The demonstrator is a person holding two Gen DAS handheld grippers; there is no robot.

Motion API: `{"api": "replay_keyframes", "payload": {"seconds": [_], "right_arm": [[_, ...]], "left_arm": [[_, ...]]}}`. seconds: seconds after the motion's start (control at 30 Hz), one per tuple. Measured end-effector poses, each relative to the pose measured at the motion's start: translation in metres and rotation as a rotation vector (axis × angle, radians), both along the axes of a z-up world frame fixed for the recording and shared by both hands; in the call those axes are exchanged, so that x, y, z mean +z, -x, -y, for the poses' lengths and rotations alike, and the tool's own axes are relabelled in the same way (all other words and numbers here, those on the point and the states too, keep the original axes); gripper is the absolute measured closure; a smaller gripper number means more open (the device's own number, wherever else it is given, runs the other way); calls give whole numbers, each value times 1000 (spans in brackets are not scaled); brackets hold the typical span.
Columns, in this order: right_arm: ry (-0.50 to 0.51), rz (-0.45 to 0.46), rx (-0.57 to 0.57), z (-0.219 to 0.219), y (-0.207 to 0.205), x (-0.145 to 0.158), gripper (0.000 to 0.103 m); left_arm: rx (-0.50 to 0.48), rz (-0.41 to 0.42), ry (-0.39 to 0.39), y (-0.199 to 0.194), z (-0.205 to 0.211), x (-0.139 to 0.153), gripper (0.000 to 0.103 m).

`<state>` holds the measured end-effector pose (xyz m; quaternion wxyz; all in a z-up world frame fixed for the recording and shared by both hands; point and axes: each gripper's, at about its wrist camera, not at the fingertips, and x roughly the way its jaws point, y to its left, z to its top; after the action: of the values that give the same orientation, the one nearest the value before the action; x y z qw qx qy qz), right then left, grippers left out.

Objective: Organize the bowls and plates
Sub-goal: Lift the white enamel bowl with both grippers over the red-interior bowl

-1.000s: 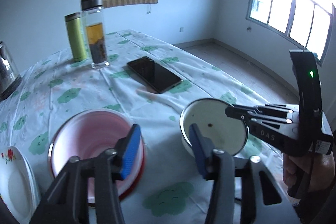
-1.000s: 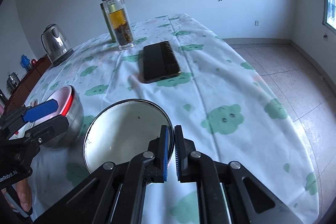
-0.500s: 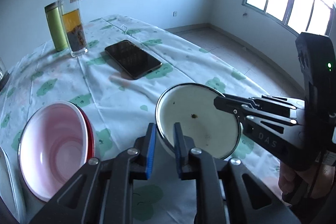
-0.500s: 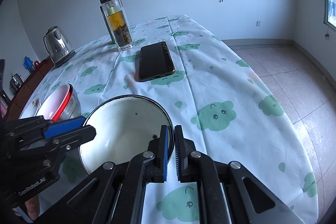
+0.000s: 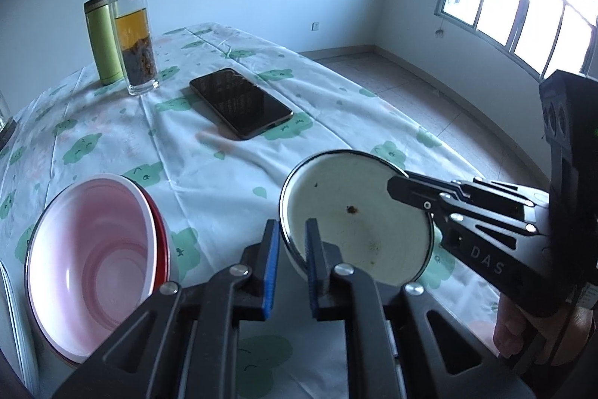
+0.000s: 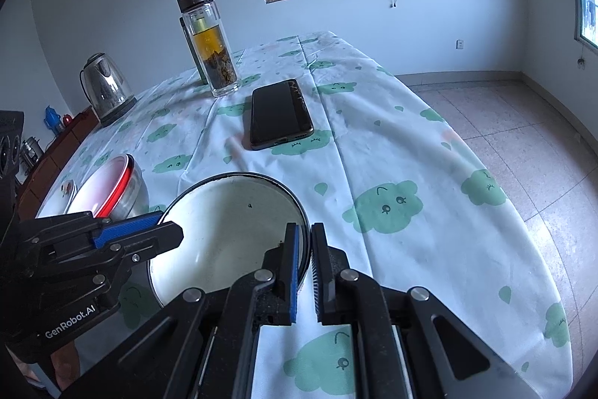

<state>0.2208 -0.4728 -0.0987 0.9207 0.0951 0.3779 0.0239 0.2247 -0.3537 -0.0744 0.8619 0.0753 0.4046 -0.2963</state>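
Both of your grippers meet on the white enamel bowl with a dark rim (image 5: 355, 212), which sits on the cloud-print tablecloth (image 5: 209, 174) near the table's front edge. Your left gripper (image 5: 292, 242) has just been closing, and its blue pads now pinch the bowl's near-left rim. Your right gripper (image 6: 303, 258) is clamped on the opposite rim; the wall between its pads is only partly visible. The pink-lined bowl with a red outer band (image 5: 93, 257) stands to the left, apart from the enamel bowl. A white plate (image 6: 69, 191) beyond it is cut off and hard to make out. A dark smartphone (image 5: 241, 101) lies farther back, the glass tea bottle (image 5: 132, 28) half hiding a green flask (image 5: 101, 40).
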Motion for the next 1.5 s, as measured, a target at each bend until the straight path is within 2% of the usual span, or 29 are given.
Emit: {"api": "replay_keyframes", "payload": {"seconds": [0.2,0.4,0.53,0.77,1.03,1.5], "right_arm": [[-60,-10,4,0,3,-3,96],[-86,-6,26,-7,11,1,96],[-78,14,45,-17,19,12,96],[-76,53,69,-26,28,38,96],[-61,97,103,-43,38,66,96],[-32,118,174,-90,31,85,96]], "left_arm": [[3,50,-3,8,-5,9,95],[17,52,16,9,-17,16,99],[31,66,30,9,-27,25,99],[32,42,80,10,-43,37,99],[42,78,137,18,-68,60,99],[102,100,204,15,-121,76,99]]}}
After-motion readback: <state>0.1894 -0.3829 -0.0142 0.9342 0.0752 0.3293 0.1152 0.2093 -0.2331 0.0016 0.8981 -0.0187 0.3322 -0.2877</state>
